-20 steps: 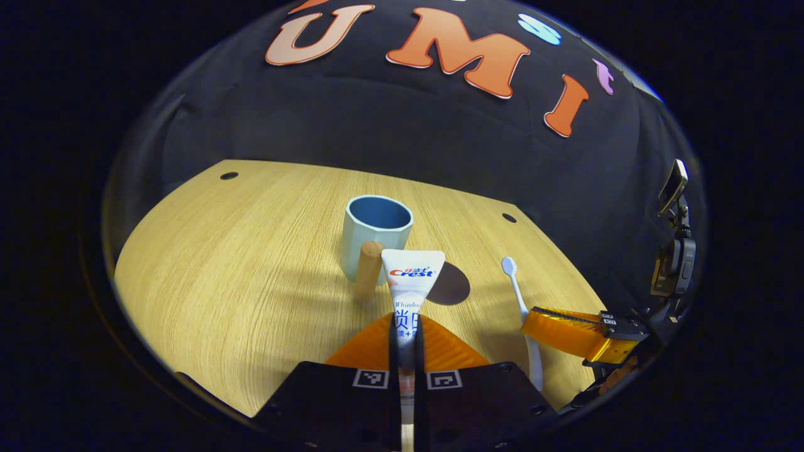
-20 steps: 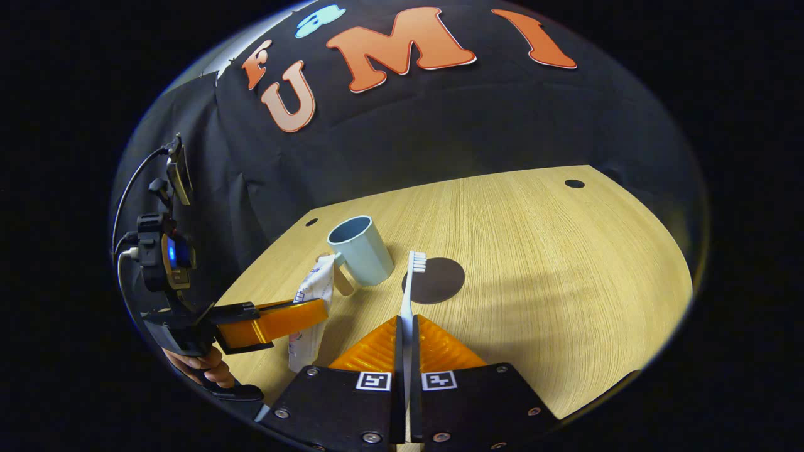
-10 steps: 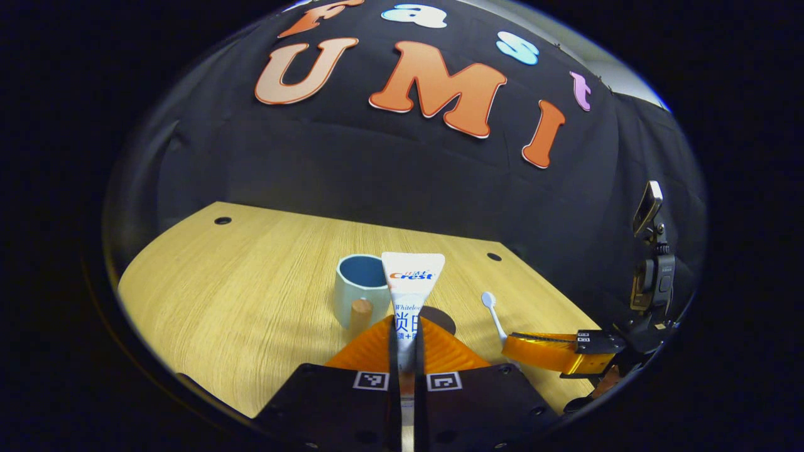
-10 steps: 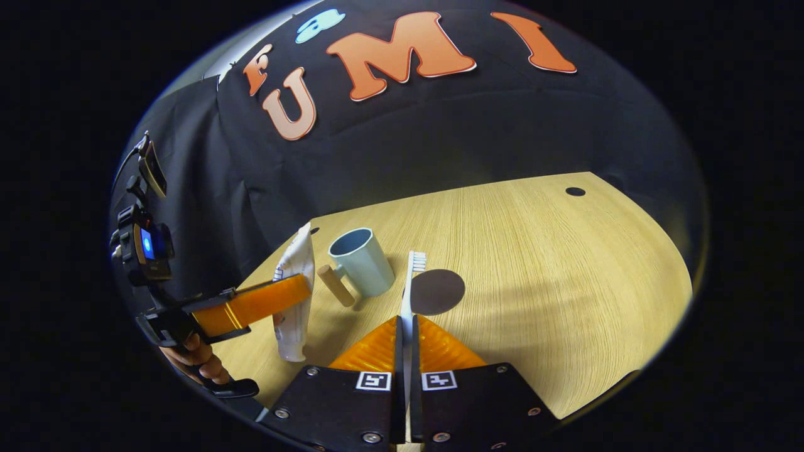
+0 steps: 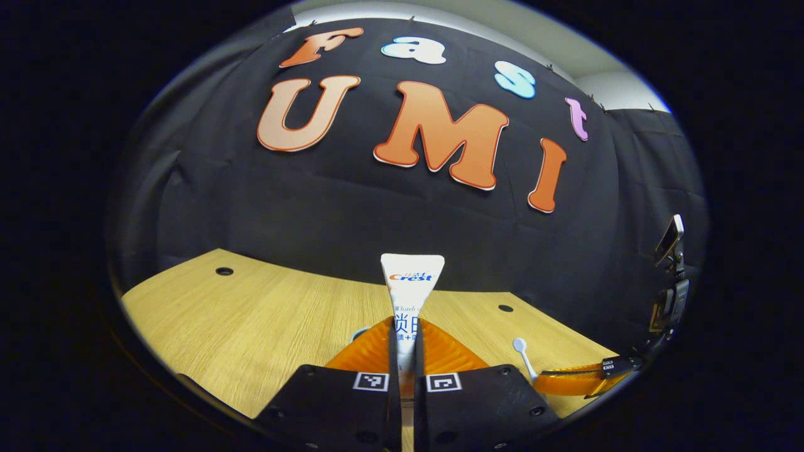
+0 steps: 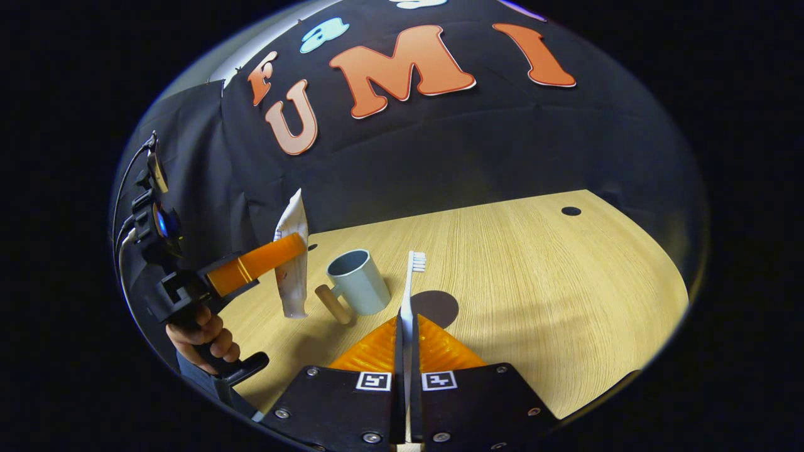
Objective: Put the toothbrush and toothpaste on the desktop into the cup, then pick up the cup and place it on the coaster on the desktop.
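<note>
1. The left gripper [image 5: 402,351] is clenched on the toothpaste [image 5: 411,285]; in the left gripper view the tube stands up from between its fingers, flat crimped end on top, well clear of the desktop [image 5: 251,314].
2. In the right gripper view the left gripper [image 6: 276,251], with the hand [image 6: 198,336] that holds it, hangs off to the front left, and the toothpaste [image 6: 292,263] hangs near upright in its grip, cap end down, just beside the cup [image 6: 358,282] on the handle side and not yet over the mouth.
3. The right gripper [image 6: 405,348] is clenched on the toothbrush [image 6: 411,276], which runs forward from between its fingers, bristle head out ahead and lifted off the wood.
4. The cup stands upright ahead of the right gripper, slightly to the left of its fingers, wooden handle [image 6: 330,301] pointing back toward the camera. As far as its opening shows, nothing is in it.
5. The coaster [image 6: 436,304], a dark round disc, lies just beyond the right gripper's fingers, near the cup's right side and bare.
6. Judged progress: both items are picked up and raised, so the grasping part is done. Nothing is in the cup yet.
7. Left to do: drop the toothpaste in, drop the toothbrush in, then lift the cup and set it on the coaster.
</note>
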